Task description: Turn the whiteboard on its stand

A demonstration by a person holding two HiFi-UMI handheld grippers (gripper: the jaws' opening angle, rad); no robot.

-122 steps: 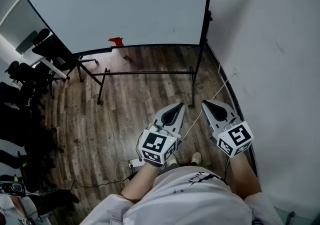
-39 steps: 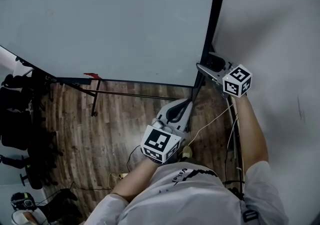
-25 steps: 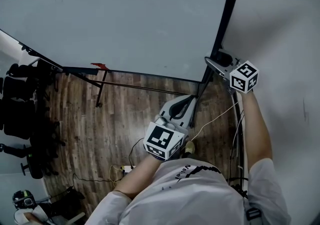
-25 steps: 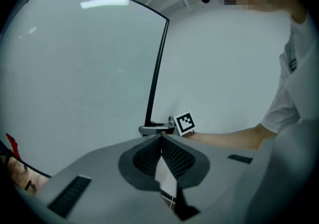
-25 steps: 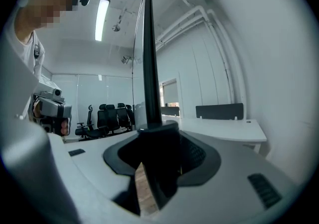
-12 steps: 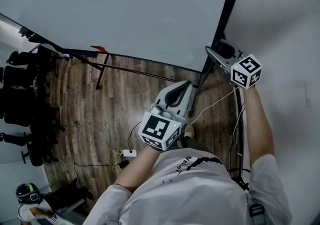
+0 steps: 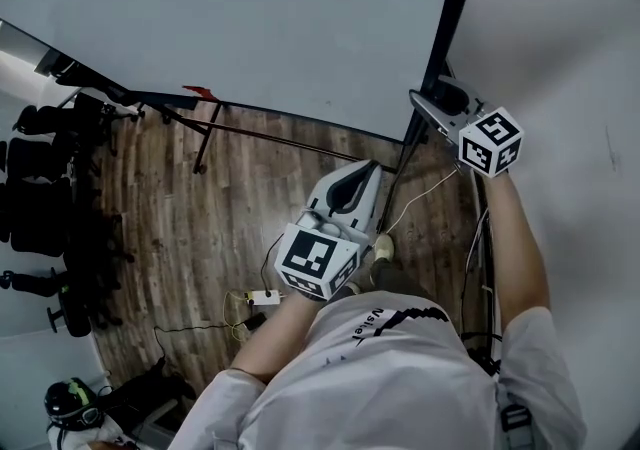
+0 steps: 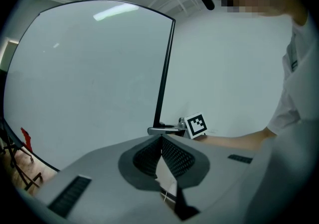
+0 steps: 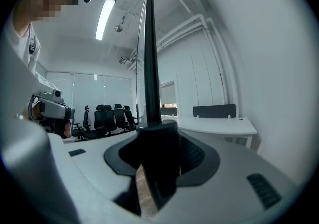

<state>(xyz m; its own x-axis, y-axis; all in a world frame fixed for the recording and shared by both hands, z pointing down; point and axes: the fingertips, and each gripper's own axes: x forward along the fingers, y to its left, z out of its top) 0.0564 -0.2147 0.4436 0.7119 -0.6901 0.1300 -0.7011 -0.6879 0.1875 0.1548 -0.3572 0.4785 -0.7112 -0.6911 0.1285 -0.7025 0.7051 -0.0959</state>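
Observation:
The whiteboard (image 7: 250, 18) fills the top of the head view, in a black frame on a wheeled stand. Its right post (image 7: 440, 28) carries a black knob (image 7: 448, 96) at the side. My right gripper (image 7: 425, 103) is shut on that knob; in the right gripper view the knob (image 9: 158, 153) fills the gap between the jaws, with the board's edge (image 9: 149, 58) rising above it. My left gripper (image 7: 362, 166) hangs lower, in front of the person's body, shut with nothing in it. In the left gripper view its jaws (image 8: 160, 141) meet at the tip, pointing at the board (image 8: 89, 78) and post (image 8: 164, 83).
A white wall (image 7: 570, 58) stands close on the right of the post. The stand's low crossbar (image 7: 290, 138) and a red item (image 7: 200, 93) lie under the board. Black office chairs (image 7: 40, 188) line the left. A power strip (image 7: 262, 296) and white cable (image 7: 420, 200) lie on the wooden floor.
About five seconds ago both grippers hung low by the waist; the right one has since risen to the knob on the post. Over the last second it has stayed there, and the left has barely moved.

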